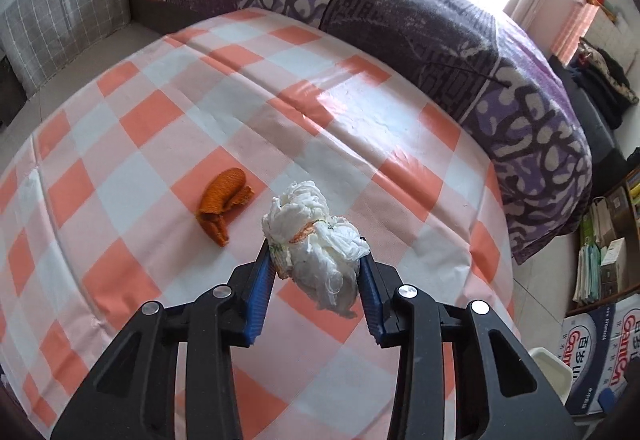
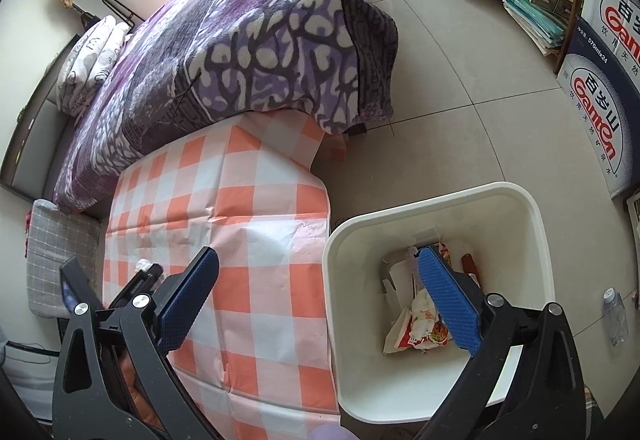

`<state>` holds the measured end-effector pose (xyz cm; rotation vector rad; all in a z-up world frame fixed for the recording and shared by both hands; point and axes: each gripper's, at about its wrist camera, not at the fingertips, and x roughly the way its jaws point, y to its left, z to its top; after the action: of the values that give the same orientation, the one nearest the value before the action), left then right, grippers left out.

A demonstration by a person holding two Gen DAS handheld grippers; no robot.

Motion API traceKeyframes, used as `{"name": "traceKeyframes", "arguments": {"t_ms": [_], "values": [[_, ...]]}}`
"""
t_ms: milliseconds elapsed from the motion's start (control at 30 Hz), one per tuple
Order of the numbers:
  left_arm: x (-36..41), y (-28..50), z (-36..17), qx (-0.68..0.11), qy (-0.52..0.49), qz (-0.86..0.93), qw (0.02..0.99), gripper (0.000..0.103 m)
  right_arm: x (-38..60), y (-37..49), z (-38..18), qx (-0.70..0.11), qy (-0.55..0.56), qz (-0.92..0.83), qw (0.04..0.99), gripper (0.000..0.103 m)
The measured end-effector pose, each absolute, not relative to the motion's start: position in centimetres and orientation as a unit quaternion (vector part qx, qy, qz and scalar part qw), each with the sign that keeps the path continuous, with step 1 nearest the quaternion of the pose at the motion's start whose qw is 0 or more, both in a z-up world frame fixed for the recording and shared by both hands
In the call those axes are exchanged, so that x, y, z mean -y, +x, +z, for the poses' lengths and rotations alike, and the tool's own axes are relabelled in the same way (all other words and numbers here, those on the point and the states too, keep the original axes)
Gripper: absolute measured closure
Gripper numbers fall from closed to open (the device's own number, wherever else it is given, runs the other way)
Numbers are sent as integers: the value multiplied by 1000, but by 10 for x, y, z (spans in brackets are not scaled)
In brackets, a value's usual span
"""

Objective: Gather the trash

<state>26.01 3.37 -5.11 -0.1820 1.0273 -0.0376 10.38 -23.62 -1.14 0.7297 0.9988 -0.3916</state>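
On the orange-checked tablecloth (image 1: 168,112) beside the bed, our left gripper (image 1: 318,260) pinches a crumpled white tissue wad (image 1: 316,236) near an orange scrap (image 1: 222,200), while our right gripper (image 2: 320,272) hangs spread wide over the white bin (image 2: 440,196).

left gripper (image 1: 318,260): clamped on a wad, angled down | right gripper (image 2: 318,296): jaws spread wide, angled down
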Motion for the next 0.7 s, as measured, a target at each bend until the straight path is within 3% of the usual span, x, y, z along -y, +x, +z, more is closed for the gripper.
{"name": "traceKeyframes", "arguments": {"t_ms": [367, 700], "values": [[-177, 139, 79, -373, -170, 33, 912, 63, 107, 163, -39, -495, 207, -121, 835, 7], [-245, 121, 98, -351, -211, 52, 911, 63, -47, 262, -69, -500, 135, -33, 855, 12]]}}
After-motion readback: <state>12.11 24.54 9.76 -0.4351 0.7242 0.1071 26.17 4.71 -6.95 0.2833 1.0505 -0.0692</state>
